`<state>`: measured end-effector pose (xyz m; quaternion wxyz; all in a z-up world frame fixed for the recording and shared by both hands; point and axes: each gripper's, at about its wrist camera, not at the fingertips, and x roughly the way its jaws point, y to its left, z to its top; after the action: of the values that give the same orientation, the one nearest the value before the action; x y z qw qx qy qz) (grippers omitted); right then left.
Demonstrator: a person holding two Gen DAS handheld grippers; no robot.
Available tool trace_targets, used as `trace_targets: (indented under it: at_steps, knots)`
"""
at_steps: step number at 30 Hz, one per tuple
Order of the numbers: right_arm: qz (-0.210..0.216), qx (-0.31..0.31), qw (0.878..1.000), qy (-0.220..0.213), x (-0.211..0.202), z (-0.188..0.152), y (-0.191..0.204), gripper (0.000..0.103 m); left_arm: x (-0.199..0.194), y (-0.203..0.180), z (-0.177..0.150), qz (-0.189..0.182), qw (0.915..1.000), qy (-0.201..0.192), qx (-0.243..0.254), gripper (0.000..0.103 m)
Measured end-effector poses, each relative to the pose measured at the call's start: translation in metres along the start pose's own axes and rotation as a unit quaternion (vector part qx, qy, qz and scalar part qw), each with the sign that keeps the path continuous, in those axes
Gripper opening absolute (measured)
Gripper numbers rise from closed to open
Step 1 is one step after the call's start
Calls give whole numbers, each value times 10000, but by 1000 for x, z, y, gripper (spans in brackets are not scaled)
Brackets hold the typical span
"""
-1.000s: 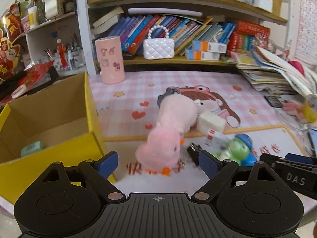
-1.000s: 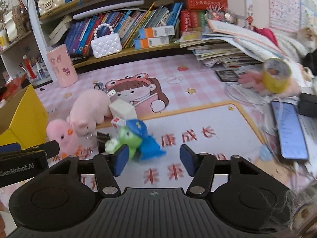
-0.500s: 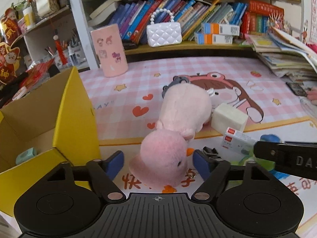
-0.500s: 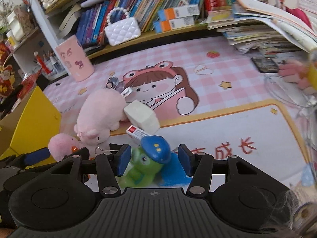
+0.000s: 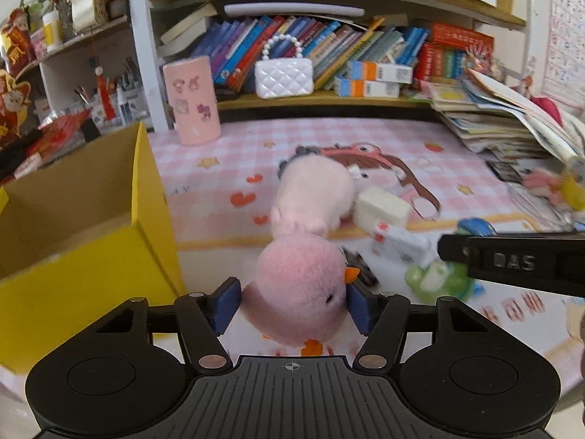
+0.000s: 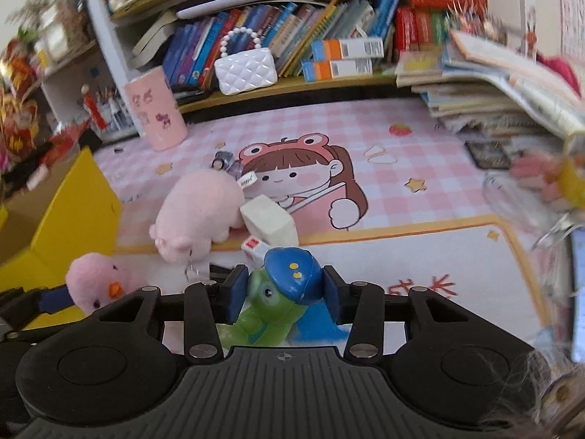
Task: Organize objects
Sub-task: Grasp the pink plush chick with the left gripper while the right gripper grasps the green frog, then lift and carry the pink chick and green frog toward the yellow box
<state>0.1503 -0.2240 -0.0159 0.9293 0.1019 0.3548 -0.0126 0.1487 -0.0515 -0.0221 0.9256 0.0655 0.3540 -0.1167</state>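
Note:
A pink chick plush (image 5: pixel 299 289) sits on the mat between the blue pads of my left gripper (image 5: pixel 292 307), whose jaws are closing and touch both its sides. A green toy with a blue cap (image 6: pixel 278 292) stands between the pads of my right gripper (image 6: pixel 283 294). Those jaws are closing too, pressing the cap and the body. In the left wrist view the right gripper's black finger (image 5: pixel 512 261) crosses over the green toy (image 5: pixel 435 280). The open yellow cardboard box (image 5: pixel 109 256) stands just left of the chick.
Behind the chick lie a pink pig plush (image 5: pixel 310 190), a white block (image 5: pixel 382 206), a small white-and-red box (image 5: pixel 398 243) and a black clip (image 5: pixel 360 272). A pink cup (image 5: pixel 192 100) and white purse (image 5: pixel 283 77) stand by the bookshelf. Stacked books (image 5: pixel 493 128) crowd the right.
My left gripper came forward around the chick and narrowed onto it. The right gripper moved onto the green toy and its jaws drew in against it.

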Motion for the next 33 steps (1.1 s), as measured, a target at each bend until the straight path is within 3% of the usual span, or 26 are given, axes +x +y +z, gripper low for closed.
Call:
trace_targets:
  at_steps: [7, 19, 33]
  knots:
    - [-279, -318, 9990, 174, -19, -31, 30, 41, -24, 22, -30, -65, 9995, 265, -175, 62]
    - [133, -1186, 9921, 381, -55, -78, 110, 41, -79, 89, -67, 180, 9964, 187, -801, 62]
    - [538, -1415, 9878, 375, -83, -116, 184, 41, -132, 143, -106, 375, 9949, 72, -931, 62]
